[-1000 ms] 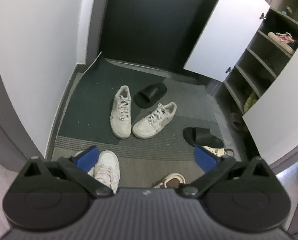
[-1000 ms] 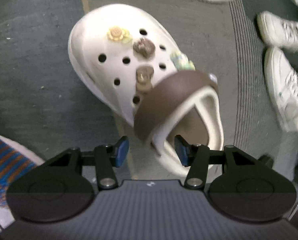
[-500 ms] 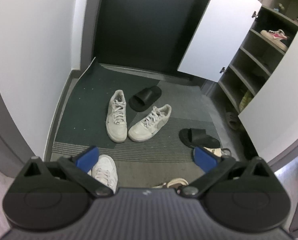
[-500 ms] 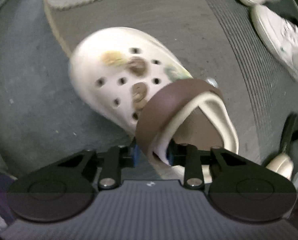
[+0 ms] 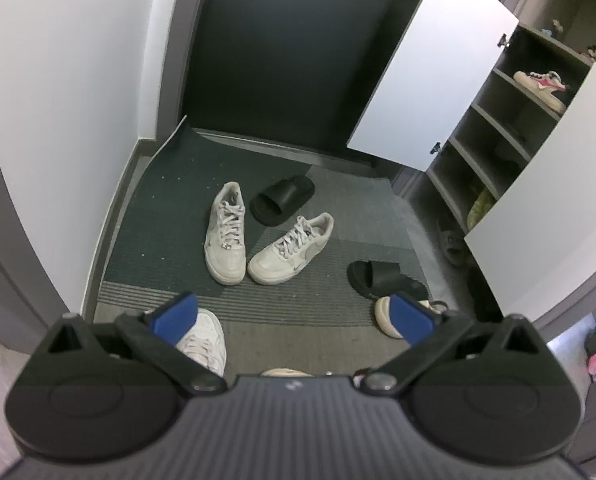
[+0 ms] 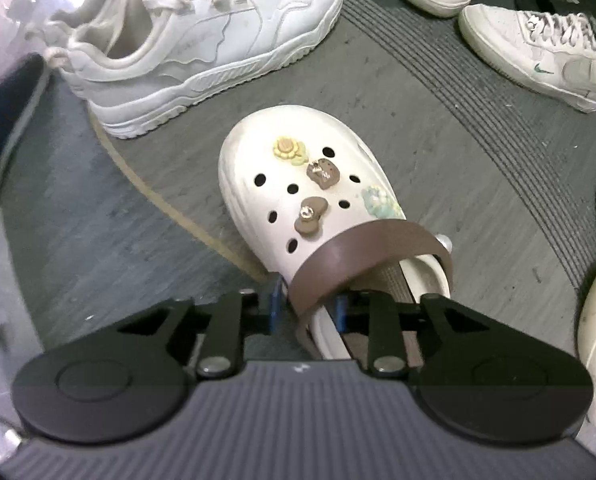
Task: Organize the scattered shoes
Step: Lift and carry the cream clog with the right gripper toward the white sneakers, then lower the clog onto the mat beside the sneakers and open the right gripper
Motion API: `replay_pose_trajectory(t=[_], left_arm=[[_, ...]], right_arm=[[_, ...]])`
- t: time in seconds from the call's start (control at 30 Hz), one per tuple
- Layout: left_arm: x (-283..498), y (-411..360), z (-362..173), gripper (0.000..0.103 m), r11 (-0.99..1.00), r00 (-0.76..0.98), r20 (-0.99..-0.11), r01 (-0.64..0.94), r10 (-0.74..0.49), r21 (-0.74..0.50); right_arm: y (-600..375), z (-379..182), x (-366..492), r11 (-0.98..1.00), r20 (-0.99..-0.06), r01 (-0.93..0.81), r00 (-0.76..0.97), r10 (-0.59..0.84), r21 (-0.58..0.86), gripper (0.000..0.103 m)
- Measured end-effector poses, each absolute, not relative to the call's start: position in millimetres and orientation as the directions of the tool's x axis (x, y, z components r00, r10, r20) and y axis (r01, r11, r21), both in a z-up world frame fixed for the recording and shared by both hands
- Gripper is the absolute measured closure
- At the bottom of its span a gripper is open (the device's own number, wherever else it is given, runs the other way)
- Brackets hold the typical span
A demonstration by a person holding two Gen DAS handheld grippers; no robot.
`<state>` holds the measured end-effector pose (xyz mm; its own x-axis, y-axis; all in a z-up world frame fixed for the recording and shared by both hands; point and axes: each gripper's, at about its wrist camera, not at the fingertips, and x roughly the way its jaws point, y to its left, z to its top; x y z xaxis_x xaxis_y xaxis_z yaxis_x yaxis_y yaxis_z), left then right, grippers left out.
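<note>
Cream clog (image 6: 298, 184) at frame centre, right hand-held gripper (image 6: 306, 312) pinching its side wall by the brown strap. Left hand-held gripper (image 5: 294, 316) spread, empty. Grasp step; next likely lift toward shoe cabinet (image 5: 494, 152), upper right.

Cream clog (image 6: 298, 184) with brown strap (image 6: 362, 256); white sneaker (image 6: 202, 36).

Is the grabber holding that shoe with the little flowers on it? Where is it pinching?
Yes. The right gripper is shut on the clog, pinching its side wall at the heel opening, just under the brown strap. The left gripper is open and holds nothing.
</note>
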<state>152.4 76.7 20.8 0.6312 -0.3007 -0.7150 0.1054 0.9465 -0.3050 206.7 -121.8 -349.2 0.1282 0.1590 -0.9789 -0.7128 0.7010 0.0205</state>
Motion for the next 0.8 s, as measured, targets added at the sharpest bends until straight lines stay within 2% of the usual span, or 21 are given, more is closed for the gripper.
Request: replay_pose_trajectory(t=[0.07,0.1,0.23,0.37,0.47,0.57,0.8], left_arm=[[152,76,22,0.000,0.947,0.634,-0.713,0.105,-0.300,-0.305],[152,76,22,0.000,0.947,0.634,-0.712,0.106,-0.300,-0.305],[151,75,23,0.000,0.947,0.639,-0.709,0.108,-0.298,-0.301],[150,73,25,0.000,0.948,0.642,-0.706,0.113,-0.299,-0.298],[150,72,24,0.000,0.948,0.639,-0.709,0.113,-0.299,-0.298],[151,72,23,0.000,0.948,0.638,-0.710,0.113,-0.298,-0.296],[153,73,25,0.000,0.947,0.636,-0.709,0.118,-0.304,-0.300]], right_arm=[[-116,-360,211,0.719,-0.976,-0.695,0.155,0.150,0.000,0.057],[-115,-363,210,0.736,-0.974,-0.677,0.170,0.148,-0.006,0.057],[-118,-365,212,0.839,-0.965,-0.544,0.212,0.154,0.014,0.062],[-127,-355,219,0.924,-0.941,-0.377,0.286,0.182,0.064,0.079],[-130,-344,225,0.959,-0.911,-0.274,0.372,0.178,0.076,0.081],[-127,-338,231,0.986,-0.893,-0.165,0.437,0.106,0.036,0.081],[-126,-351,229,0.997,-0.912,-0.056,0.410,-0.021,-0.049,0.080]])
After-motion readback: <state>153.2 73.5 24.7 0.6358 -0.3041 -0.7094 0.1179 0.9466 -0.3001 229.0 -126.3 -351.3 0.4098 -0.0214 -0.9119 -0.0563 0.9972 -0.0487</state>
